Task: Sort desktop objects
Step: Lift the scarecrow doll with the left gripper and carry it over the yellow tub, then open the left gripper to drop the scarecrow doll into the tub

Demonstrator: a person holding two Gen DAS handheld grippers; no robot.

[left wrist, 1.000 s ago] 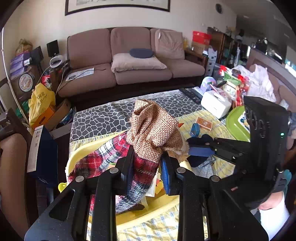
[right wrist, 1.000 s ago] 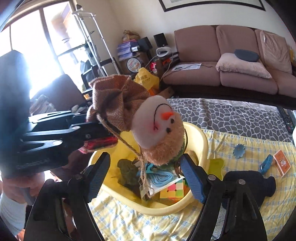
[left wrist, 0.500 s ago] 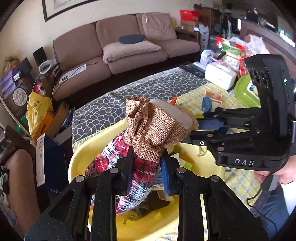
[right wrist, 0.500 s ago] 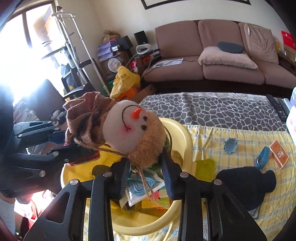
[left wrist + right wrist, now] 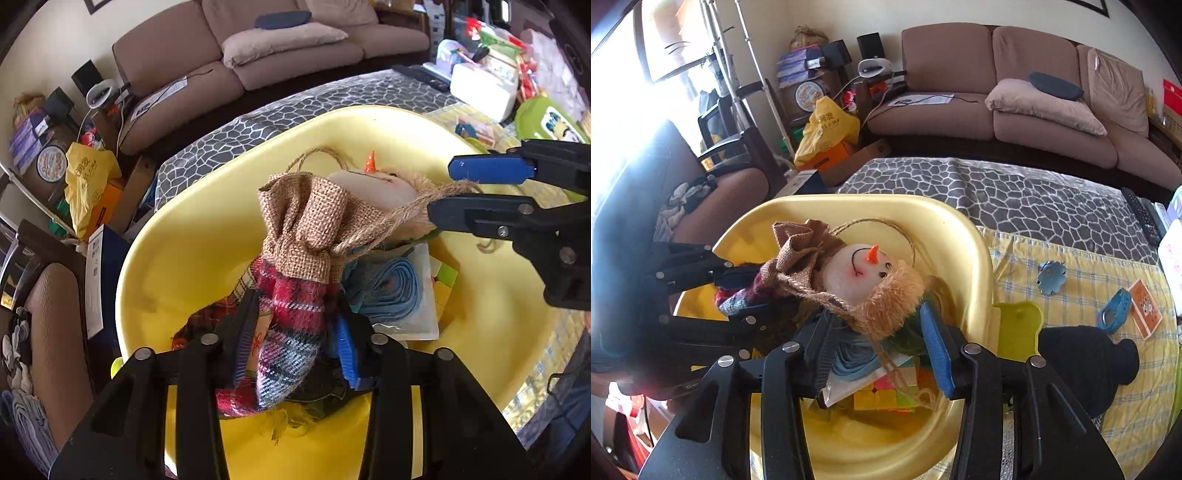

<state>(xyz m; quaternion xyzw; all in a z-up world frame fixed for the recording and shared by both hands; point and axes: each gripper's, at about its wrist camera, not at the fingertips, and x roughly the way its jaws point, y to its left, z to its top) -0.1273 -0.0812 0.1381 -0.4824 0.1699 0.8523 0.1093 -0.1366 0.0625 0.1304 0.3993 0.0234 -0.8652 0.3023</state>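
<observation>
A snowman doll with a burlap hat [image 5: 314, 218], white face [image 5: 857, 273] and red plaid body [image 5: 291, 314] lies inside the yellow tub [image 5: 184, 236]. My left gripper [image 5: 295, 339] is shut on the doll's plaid body. My right gripper [image 5: 875, 343] stands partly open around the doll's furry collar, low in the tub [image 5: 975, 258]; in the left wrist view its fingers [image 5: 487, 170] show a gap, with the doll's twine across them. Under the doll lie a blue coil in a packet [image 5: 391, 291] and a colour cube [image 5: 886, 395].
On the yellow checked cloth right of the tub lie a green scoop [image 5: 1019, 325], a black pouch [image 5: 1082, 365], a blue flower piece [image 5: 1051, 277], a blue band [image 5: 1115, 310] and an orange card box [image 5: 1147, 306]. A white box [image 5: 484, 88] stands further back.
Both grippers have lowered the doll from above the tub down into it. My right gripper, shut on the collar half a second ago, has opened somewhat.
</observation>
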